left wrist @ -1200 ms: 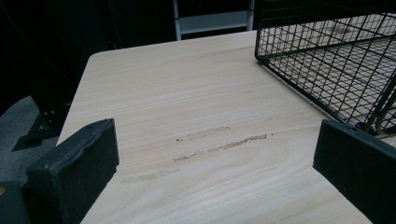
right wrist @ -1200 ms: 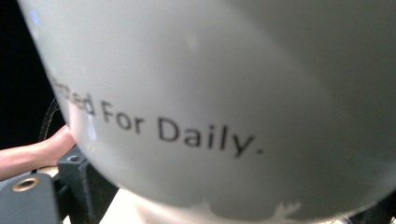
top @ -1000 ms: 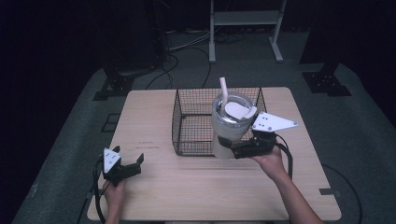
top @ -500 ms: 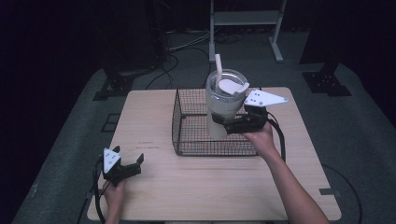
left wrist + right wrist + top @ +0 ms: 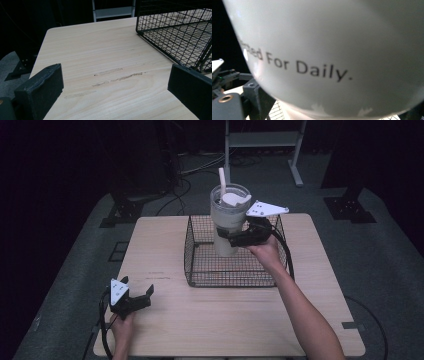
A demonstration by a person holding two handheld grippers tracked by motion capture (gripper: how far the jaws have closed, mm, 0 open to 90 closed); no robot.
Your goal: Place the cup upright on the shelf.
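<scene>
One pale wooden counter (image 5: 165,245), one black wire basket (image 5: 197,270), one tumbler (image 5: 227,222) and two claws, one in each of the person's hands. The basket sits on the counter's far half, a little toward its right edge, open at the top.

The tumbler is a tall, off-white cup with a clear lid and a single white straw (image 5: 222,177) poking out of it. It stands upright, long axis vertical, with the straw leaning slightly toward the counter's far-left corner. It is held up inside the basket's far half, its top well above the wire rim; whether its base touches the basket floor I cannot tell. Close up in the right gripper view, the tumbler's (image 5: 337,50) wall carries dark lettering that reads "For Daily."

The right claw (image 5: 240,239) pinches the tumbler's side at about mid-height, reaching in from the basket's right side, its grey three-cornered plate (image 5: 266,210) level above it. The right hand (image 5: 265,251) is over the basket's right part.

The left claw (image 5: 140,296) rests on the counter near the near-left corner, jaws spread wide with nothing between them. In the left gripper view, bare wood with a few faint scuff marks (image 5: 117,77) lies between the jaws, and the basket's (image 5: 175,32) corner stands just beyond the right-hand jaw.
</scene>
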